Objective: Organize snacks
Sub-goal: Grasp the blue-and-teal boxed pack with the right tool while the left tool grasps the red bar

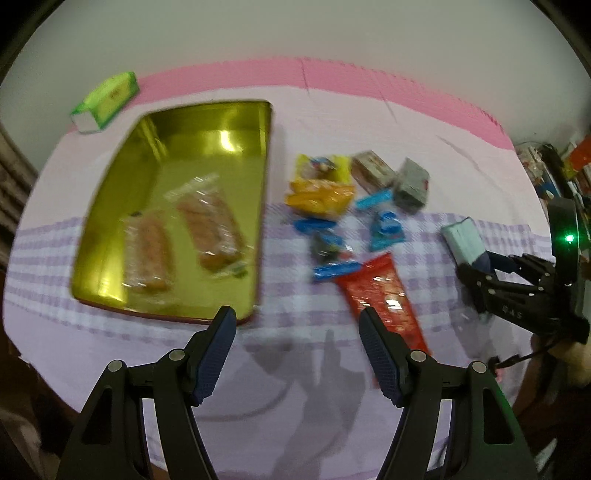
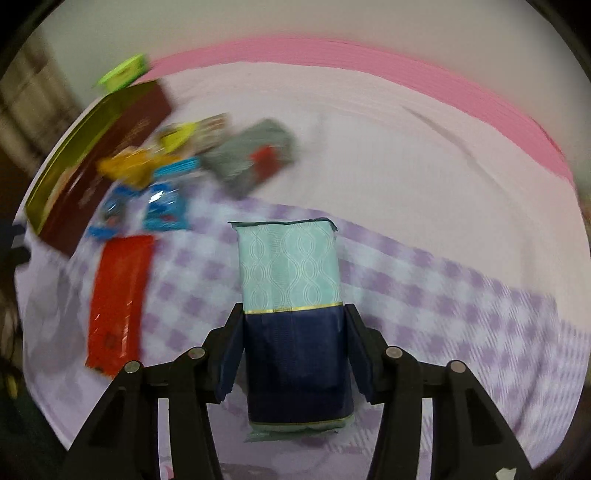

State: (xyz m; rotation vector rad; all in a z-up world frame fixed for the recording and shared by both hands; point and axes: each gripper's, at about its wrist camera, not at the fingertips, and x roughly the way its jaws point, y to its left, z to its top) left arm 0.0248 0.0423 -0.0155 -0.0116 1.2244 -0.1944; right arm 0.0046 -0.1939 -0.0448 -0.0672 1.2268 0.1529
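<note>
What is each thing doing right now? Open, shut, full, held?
Gold tin: open, two clear-wrapped pastries inside.
Teal and navy packet: held, sealed.
Right hand-held gripper: shut on the packet.
Left hand-held gripper: open, empty.
Red packet: lying flat, unopened.

Shiny gold metal tin [image 1: 207, 122], crinkly plastic wrappers [image 1: 207, 221]

A pale lilac cloth [image 1: 369, 122] with a purple checked band covers the table, with a pink strip [image 1: 369, 74] along its far edge below a plain wall [image 1: 295, 29]. A green box [image 1: 107, 101] lies at the far left corner. Blurred clutter [image 1: 554, 166] sits at right.
</note>
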